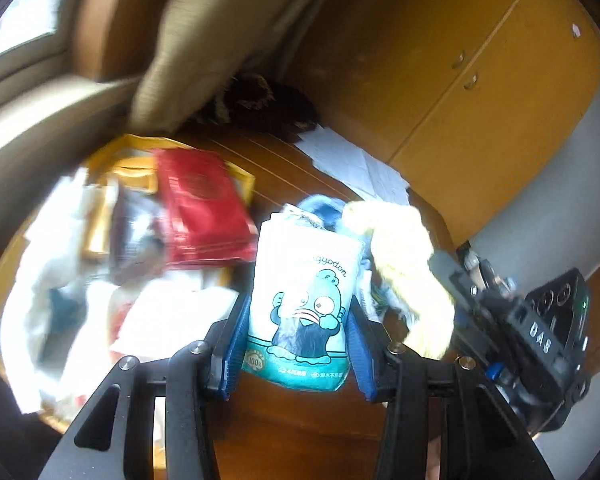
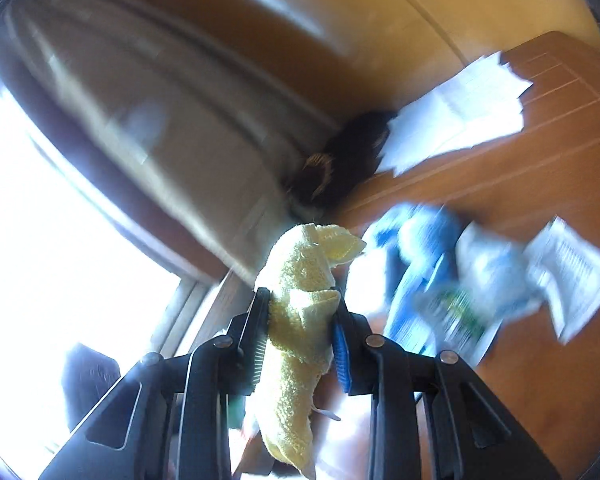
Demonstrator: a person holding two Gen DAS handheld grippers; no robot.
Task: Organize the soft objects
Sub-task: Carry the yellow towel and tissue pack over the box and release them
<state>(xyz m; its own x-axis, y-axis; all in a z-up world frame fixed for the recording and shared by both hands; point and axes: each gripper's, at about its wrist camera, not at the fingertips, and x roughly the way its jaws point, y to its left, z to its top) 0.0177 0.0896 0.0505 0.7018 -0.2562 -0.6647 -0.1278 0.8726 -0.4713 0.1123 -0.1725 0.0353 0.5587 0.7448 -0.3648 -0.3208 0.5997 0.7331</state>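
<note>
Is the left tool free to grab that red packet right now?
Probably not: the left tool is already shut on a tissue pack, so it would have to drop that first. The red packet itself lies uncovered.

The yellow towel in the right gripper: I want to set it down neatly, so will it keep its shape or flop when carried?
Probably floppy: the yellow towel bulges around the right gripper and droops below the pads. Its terry pile looks grippy, so slipping seems unlikely. It will likely unroll unless laid down along its length.

Wooden table [image 1: 292, 412] bears white papers [image 1: 356, 160] and a gold tray [image 1: 244, 178].
</note>
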